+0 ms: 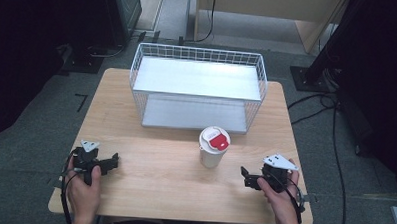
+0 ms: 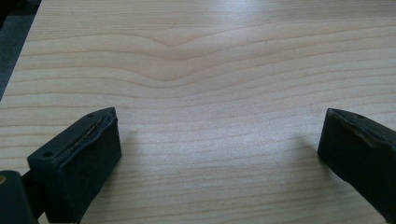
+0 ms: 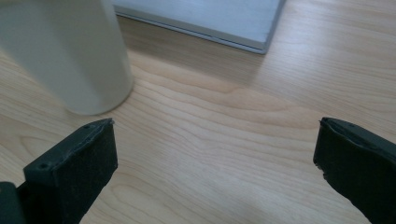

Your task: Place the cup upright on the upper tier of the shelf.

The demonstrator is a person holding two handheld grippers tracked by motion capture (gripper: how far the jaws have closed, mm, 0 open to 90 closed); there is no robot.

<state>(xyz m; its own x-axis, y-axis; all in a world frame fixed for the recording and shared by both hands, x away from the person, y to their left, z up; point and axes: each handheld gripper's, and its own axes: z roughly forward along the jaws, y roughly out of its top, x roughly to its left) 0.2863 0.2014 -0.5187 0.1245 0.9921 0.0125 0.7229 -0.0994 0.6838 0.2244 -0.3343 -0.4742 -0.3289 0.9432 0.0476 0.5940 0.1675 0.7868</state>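
Since the right hand-held gripper [image 1: 248, 178] sits nearest the white cup [image 1: 213, 148], near the right end of the tabletop's [image 1: 153, 190] near edge, my judgement is that the reach for the cup is the step in hand. Its jaws stand wide apart and hold nothing; the left hand-held gripper [image 1: 110, 162], near the front left corner, is likewise wide and empty. The cup stands upright at mid-tabletop, just in front of the white wire rack [image 1: 197, 87]. Its wall looks smooth, matte and slightly tapered, with a flat lid bearing a red tab, so clamp squarely around the middle, level, below the lid. Pale wood grain runs beneath.
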